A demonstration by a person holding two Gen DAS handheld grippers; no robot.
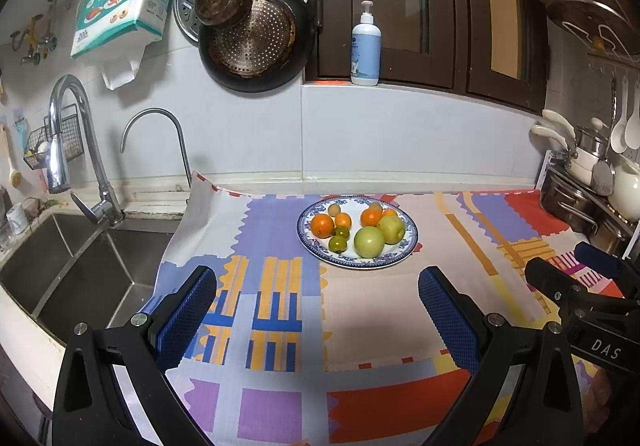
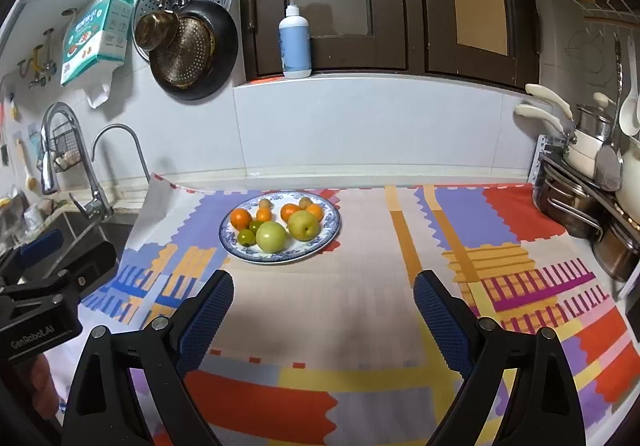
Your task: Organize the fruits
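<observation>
A blue-and-white plate [image 1: 405, 251] stands on the patterned mat toward the back of the counter; it also shows in the right wrist view [image 2: 332, 224]. On it lie two green apples [image 1: 369, 241] [image 2: 271, 236], several oranges [image 1: 322, 225] [image 2: 240, 218], two small green citrus [image 1: 337, 244] and two small tan fruits. My left gripper [image 1: 318, 286] is open and empty, above the mat in front of the plate. My right gripper [image 2: 323, 292] is open and empty, in front of and right of the plate.
A steel sink [image 1: 80, 270] with two taps lies to the left of the mat. Pots and utensils [image 2: 592, 182] crowd the right end of the counter. A pump bottle [image 1: 365, 46] stands on the window ledge. Pans hang on the wall.
</observation>
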